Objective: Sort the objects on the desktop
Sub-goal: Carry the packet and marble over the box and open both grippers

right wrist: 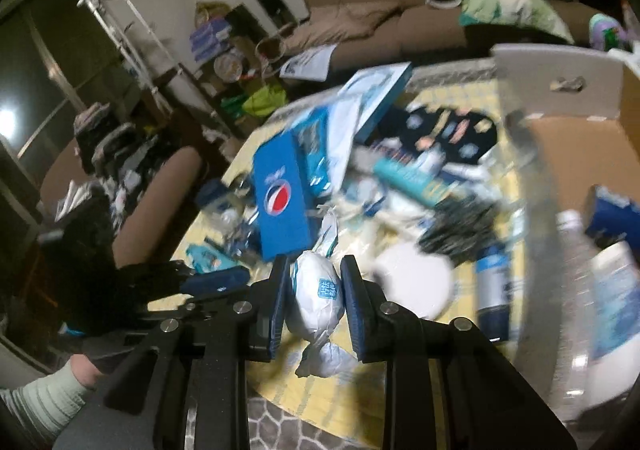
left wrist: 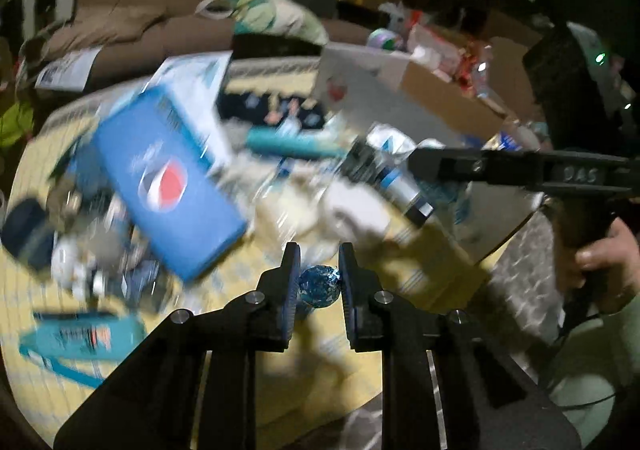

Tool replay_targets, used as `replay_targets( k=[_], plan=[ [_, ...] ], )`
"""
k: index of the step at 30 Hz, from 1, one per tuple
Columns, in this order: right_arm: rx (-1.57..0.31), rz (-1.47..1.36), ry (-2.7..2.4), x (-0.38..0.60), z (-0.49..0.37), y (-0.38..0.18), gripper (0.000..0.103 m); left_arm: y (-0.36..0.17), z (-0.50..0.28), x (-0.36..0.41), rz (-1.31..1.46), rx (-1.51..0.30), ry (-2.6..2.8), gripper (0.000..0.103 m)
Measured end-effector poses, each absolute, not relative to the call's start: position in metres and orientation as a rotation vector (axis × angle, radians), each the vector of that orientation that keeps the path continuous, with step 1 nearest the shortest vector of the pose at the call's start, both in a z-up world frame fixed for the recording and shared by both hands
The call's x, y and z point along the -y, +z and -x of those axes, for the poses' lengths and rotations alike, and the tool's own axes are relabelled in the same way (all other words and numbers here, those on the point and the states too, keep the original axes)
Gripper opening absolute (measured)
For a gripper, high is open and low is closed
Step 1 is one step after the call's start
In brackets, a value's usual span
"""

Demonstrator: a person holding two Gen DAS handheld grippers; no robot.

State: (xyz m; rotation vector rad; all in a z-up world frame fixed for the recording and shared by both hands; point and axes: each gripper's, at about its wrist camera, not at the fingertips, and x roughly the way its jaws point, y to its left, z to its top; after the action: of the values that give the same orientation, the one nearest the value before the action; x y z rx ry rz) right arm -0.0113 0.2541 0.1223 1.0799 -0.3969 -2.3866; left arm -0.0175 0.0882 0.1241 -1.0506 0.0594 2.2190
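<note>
My left gripper (left wrist: 319,282) is clamped on a small blue foil-wrapped ball (left wrist: 319,286), pinched between both pads and lifted clear of the yellow patterned tablecloth (left wrist: 256,370) over the near part of the table. My right gripper (right wrist: 314,290) is closed on a white wrapped packet with twisted ends (right wrist: 316,302); its blue-lined pads press the packet's two sides, and one twisted end hangs below the jaws. In the left wrist view the right gripper (left wrist: 416,161) reaches in from the right side, and the hand (left wrist: 608,270) around its handle shows at the picture's edge. In the right wrist view the left gripper (right wrist: 236,276) lies low on the left, its tip too blurred to read. Further in on the table a blue Pepsi carton (left wrist: 168,181) lies tilted among a heap of loose clutter, with a teal tube (left wrist: 292,143) beyond it toward the far edge and a teal packet (left wrist: 80,338) near the left edge. An open cardboard box (right wrist: 560,89) stands at the right side of the table, with a clear plastic bottle (right wrist: 576,246) and a blue box (right wrist: 612,217) inside it. A silver and blue can (right wrist: 494,290) lies just beside the box wall. A brown sofa (right wrist: 380,9) runs along the wall behind the table.
</note>
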Motion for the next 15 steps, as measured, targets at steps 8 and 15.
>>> replay_targets(
  k=[8,15],
  plan=[
    [0.38,-1.152,-2.583,-0.371,0.01,0.151,0.026,0.16,0.037,-0.188,0.988,-0.077,2.092,0.018],
    [0.293,-1.368,-2.669,-0.444,0.025,0.123,0.027,0.154,0.047,-0.274,1.015,-0.078,2.002,0.018]
  ],
)
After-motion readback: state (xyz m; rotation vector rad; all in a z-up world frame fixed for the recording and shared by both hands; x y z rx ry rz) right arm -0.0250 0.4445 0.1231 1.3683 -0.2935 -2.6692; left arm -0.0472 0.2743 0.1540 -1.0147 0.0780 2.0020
